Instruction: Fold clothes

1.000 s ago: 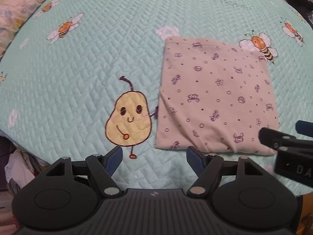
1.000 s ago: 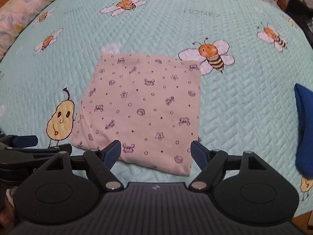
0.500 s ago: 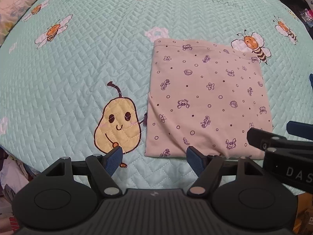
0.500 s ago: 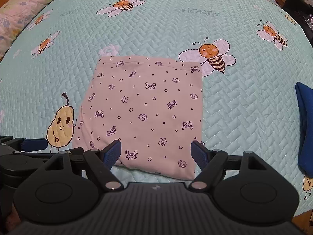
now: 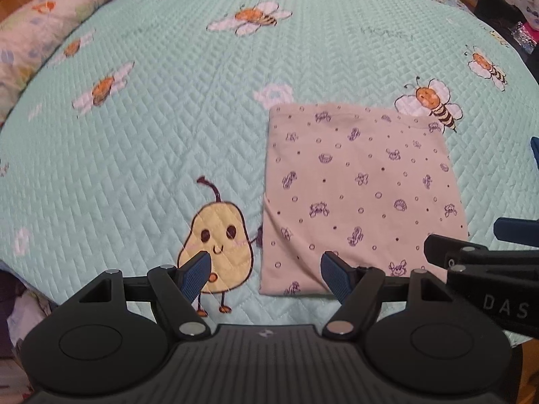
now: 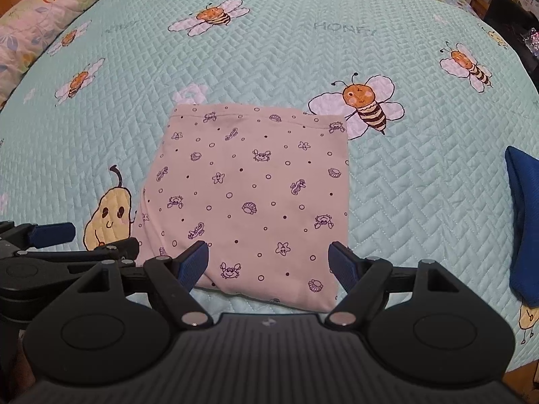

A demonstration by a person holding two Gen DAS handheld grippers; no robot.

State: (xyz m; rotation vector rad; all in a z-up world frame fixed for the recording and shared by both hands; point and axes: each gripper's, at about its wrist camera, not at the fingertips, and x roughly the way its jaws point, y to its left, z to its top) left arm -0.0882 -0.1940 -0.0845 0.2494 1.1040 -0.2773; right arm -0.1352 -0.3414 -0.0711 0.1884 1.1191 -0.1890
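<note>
The folded garment (image 6: 256,198) is pale pink, printed with small purple crabs, starfish, seahorses, shells and ring dots. The quilted bedspread (image 6: 421,175) is mint green with orange-and-black striped bees, white flowers and a yellow smiling pear (image 5: 217,239). A folded cloth (image 6: 525,222) is deep blue; both grippers are black with blue pads.

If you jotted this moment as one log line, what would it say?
pink garment: folded flat on quilt | left gripper: open, empty | right gripper: open, empty | blue cloth: right edge
</note>
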